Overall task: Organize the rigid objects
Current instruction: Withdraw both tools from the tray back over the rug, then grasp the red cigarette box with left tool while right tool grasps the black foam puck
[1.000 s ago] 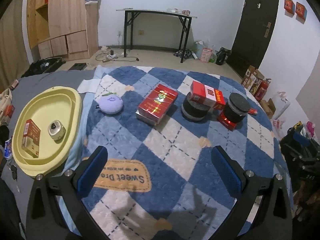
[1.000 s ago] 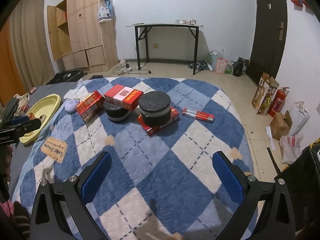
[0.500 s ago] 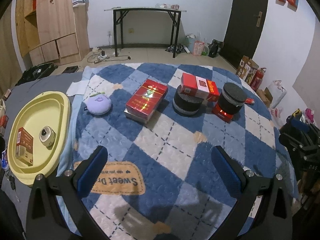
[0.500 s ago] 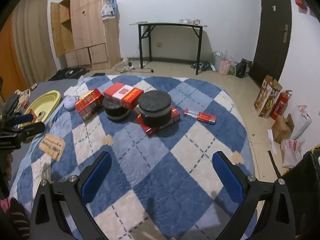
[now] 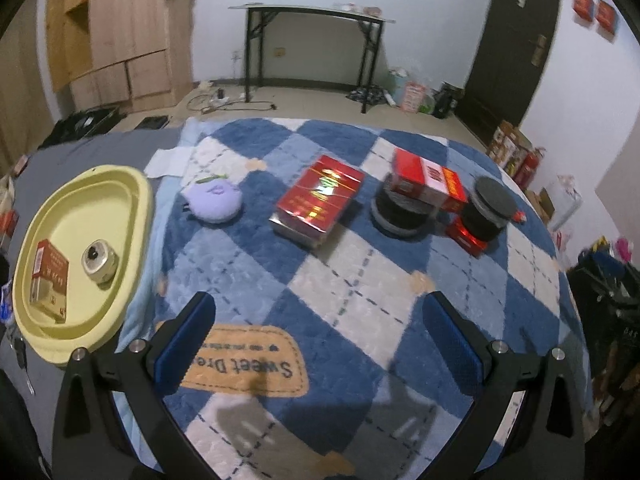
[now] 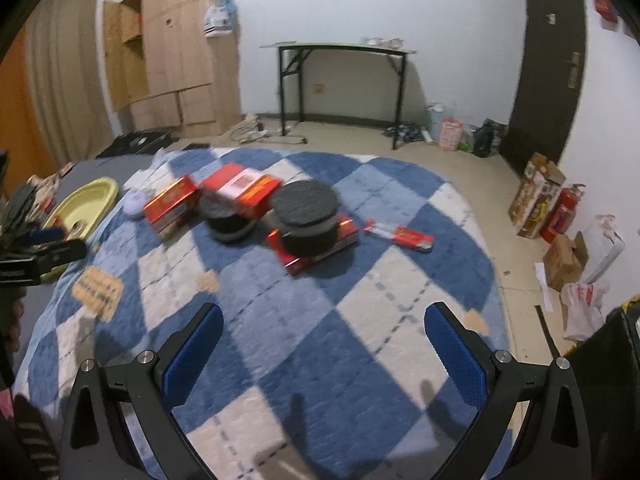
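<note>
Both grippers wide, empty, above blue checked blanket. Left gripper nearer red box, lying ahead, long axis pointing away, slightly right. Right gripper farther. Yellow tray left.

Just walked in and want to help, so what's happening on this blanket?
A person is sorting rigid items with two handheld claws. Both the left claw and right claw hang open and empty over the blue checkered blanket. A small box and round tin lie in the yellow tray; red boxes and black discs wait.
</note>
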The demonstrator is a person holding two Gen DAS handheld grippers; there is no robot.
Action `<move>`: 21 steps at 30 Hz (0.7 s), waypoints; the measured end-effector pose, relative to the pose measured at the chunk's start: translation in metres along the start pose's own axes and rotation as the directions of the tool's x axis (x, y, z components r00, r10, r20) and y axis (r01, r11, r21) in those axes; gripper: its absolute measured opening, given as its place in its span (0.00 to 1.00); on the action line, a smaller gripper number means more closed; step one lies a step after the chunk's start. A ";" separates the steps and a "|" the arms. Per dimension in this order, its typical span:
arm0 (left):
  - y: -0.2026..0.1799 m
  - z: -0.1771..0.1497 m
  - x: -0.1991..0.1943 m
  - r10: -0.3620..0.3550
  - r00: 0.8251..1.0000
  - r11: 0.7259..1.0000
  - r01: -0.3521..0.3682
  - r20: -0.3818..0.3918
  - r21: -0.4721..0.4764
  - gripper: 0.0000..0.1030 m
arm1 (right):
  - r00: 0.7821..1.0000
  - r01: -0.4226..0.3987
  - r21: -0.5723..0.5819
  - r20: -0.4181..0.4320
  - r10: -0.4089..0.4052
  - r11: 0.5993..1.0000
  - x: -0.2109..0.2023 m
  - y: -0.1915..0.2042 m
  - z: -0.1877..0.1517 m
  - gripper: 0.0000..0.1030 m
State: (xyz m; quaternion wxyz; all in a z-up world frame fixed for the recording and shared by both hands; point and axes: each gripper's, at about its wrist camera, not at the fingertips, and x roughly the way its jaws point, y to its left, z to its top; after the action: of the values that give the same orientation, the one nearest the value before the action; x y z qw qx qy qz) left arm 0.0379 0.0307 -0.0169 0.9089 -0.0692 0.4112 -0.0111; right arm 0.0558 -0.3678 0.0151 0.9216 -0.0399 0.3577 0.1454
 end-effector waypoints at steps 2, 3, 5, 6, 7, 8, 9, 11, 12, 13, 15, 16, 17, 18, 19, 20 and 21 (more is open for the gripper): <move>0.008 0.003 0.001 0.008 1.000 1.000 -0.008 0.000 -0.027 1.00 | 1.000 0.023 0.068 -0.005 -0.023 0.997 0.005 -0.016 0.005 1.00; 0.011 0.003 0.001 0.010 1.000 0.999 -0.010 -0.002 -0.039 1.00 | 1.000 0.031 0.111 -0.011 -0.030 0.993 0.009 -0.026 0.007 1.00; 0.014 0.004 0.003 0.014 1.000 0.998 -0.014 -0.007 -0.054 1.00 | 0.999 0.043 0.164 -0.019 -0.041 0.986 0.014 -0.036 0.009 1.00; 0.015 0.004 0.004 0.014 1.000 0.998 -0.014 -0.011 -0.055 1.00 | 0.999 0.048 0.186 -0.023 -0.044 0.981 0.017 -0.040 0.009 1.00; 0.014 0.004 0.005 0.011 1.000 0.999 -0.011 -0.012 -0.047 1.00 | 0.999 0.040 0.191 -0.020 -0.037 0.981 0.018 -0.039 0.011 1.00; 0.012 0.005 0.006 0.010 1.000 0.999 -0.010 -0.009 -0.033 1.00 | 1.000 0.028 0.185 -0.014 -0.026 0.982 0.020 -0.037 0.012 1.00; 0.009 0.007 0.008 0.008 1.000 1.000 -0.008 -0.004 -0.010 1.00 | 1.000 0.011 0.165 0.001 -0.011 0.986 0.021 -0.032 0.015 1.00; 0.004 0.012 0.014 -0.003 1.000 0.999 0.003 -0.002 0.046 1.00 | 0.999 -0.016 0.118 0.030 0.012 0.993 0.023 -0.022 0.019 1.00; 0.001 0.014 0.017 -0.013 1.000 0.997 0.013 -0.003 0.070 1.00 | 0.999 -0.024 0.098 0.041 0.020 0.995 0.026 -0.018 0.020 1.00; -0.002 0.018 0.022 -0.027 1.000 0.994 0.027 -0.002 0.109 1.00 | 0.998 -0.035 0.073 0.051 0.031 0.997 0.030 -0.013 0.022 1.00; -0.008 0.025 0.032 -0.036 0.999 0.984 0.034 0.007 0.174 1.00 | 0.997 -0.051 0.048 0.065 0.048 0.998 0.041 -0.008 0.024 1.00; -0.011 0.030 0.041 -0.037 0.999 0.978 0.034 0.012 0.207 1.00 | 0.996 -0.059 0.039 0.069 0.057 0.997 0.050 -0.005 0.026 1.00; -0.011 0.034 0.048 -0.034 0.999 0.975 0.031 0.012 0.221 1.00 | 0.996 -0.062 0.032 0.065 0.059 0.998 0.060 -0.005 0.028 1.00; -0.012 0.037 0.057 -0.025 1.000 0.971 0.023 0.005 0.237 1.00 | 0.997 -0.057 0.023 0.058 0.055 0.998 0.070 -0.003 0.030 1.00; -0.013 0.041 0.072 -0.001 1.000 0.966 0.005 -0.015 0.257 1.00 | 0.997 -0.053 0.009 0.050 0.052 0.999 0.081 -0.001 0.032 1.00; -0.014 0.044 0.080 0.011 1.000 0.963 -0.004 -0.027 0.268 1.00 | 0.998 -0.049 -0.002 0.044 0.050 0.999 0.089 0.000 0.033 1.00; -0.014 0.046 0.090 0.016 0.999 0.959 -0.004 -0.040 0.284 1.00 | 0.998 -0.046 -0.010 0.037 0.047 0.999 0.099 0.001 0.035 1.00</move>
State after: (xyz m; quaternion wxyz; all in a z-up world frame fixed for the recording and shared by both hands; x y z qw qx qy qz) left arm 0.1329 0.0153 -0.0521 0.9007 0.0641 0.4245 -0.0669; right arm 0.1475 -0.3370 -0.0250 0.9242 -0.0332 0.3408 0.1692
